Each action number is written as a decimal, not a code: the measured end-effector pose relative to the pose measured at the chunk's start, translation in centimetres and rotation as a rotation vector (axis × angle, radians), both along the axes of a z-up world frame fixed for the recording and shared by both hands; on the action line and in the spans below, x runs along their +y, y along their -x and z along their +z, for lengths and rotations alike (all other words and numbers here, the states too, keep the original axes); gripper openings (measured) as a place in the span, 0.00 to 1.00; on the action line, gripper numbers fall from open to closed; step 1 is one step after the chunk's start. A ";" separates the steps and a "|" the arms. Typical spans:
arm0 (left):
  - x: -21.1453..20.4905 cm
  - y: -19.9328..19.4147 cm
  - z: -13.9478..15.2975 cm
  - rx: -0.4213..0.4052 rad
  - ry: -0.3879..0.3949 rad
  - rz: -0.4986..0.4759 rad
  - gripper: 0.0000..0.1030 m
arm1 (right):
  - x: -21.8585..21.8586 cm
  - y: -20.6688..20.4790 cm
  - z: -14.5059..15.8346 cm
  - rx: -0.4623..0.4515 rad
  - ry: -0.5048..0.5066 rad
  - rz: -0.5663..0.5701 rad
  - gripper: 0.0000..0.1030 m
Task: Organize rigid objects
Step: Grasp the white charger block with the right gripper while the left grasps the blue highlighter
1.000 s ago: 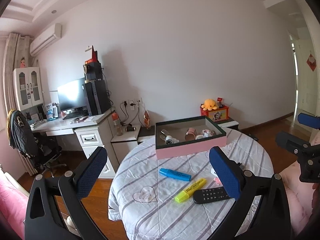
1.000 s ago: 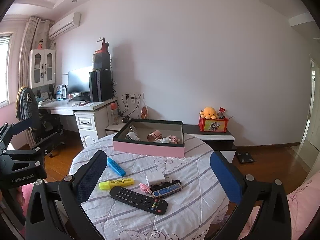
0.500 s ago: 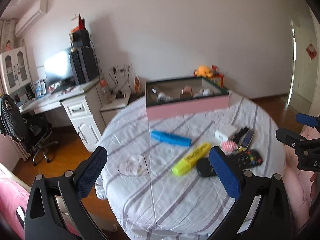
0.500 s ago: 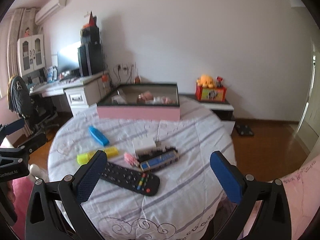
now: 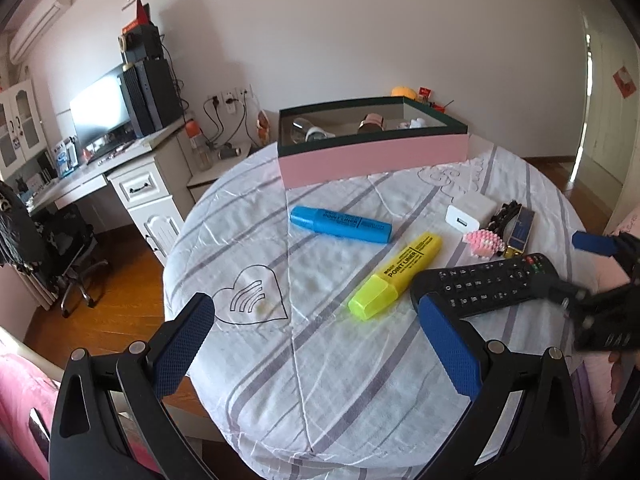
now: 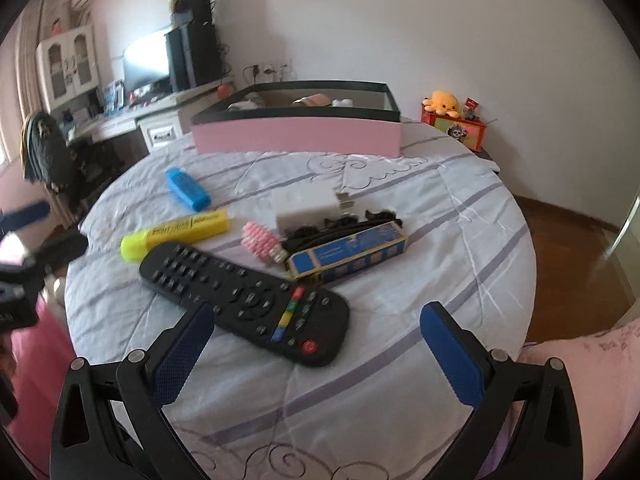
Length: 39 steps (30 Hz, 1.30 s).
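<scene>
- Left gripper (image 5: pixel 316 340) is hovering over the near-left part of the round worktop (image 5: pixel 360 380), jaws spread wide, nothing between them.
- Right gripper (image 6: pixel 316 344) is hovering over the near edge of the worktop, jaws also wide and empty; black remote (image 6: pixel 244 296) is lying on the cloth just ahead, its near side overlapped in view by the left blue pad.
- Left view is showing the full length of the blue highlighter (image 5: pixel 340 225) and yellow highlighter (image 5: pixel 396 276), both lying flat, well apart from the pink box (image 5: pixel 372 158) at the far side.
- Right view is showing the blue highlighter end-on, foreshortened.
- Right view is showing the cluster clearly: white charger (image 6: pixel 308 204), pink block piece (image 6: pixel 262 242), a black item (image 6: pixel 340 226) and a blue-and-yellow carton (image 6: pixel 348 256), all touching or just beside each other, right of the remote.
- Left view is compressing that cluster at the right edge, and is showing the right gripper blurred beside the remote.
- Box contents are too small to tell apart in either view.
- Heart outline (image 5: pixel 250 300) printed on the cloth is showing in the left view only.
</scene>
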<state>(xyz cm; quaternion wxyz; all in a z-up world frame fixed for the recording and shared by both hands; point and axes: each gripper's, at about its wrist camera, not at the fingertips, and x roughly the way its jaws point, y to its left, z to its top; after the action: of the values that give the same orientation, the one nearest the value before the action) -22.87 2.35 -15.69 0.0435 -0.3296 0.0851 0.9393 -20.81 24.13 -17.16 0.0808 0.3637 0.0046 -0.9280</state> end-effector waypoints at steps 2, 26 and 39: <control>-0.1 0.5 -0.3 -0.013 -0.003 0.005 1.00 | 0.6 0.5 0.2 0.003 0.008 -0.025 1.00; -0.2 9.6 -1.6 -0.143 -0.066 0.018 1.00 | -2.6 12.3 -1.0 -0.145 -0.088 0.145 0.66; 3.3 14.3 -4.0 -0.264 -0.030 -0.011 1.00 | 0.4 14.7 -0.8 -0.153 -0.064 0.122 0.66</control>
<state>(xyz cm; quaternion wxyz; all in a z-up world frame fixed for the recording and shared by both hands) -37.13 5.65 -19.67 0.0645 -0.4489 0.0663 0.8888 -35.55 24.55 -17.99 0.1254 0.4350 0.0501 -0.8902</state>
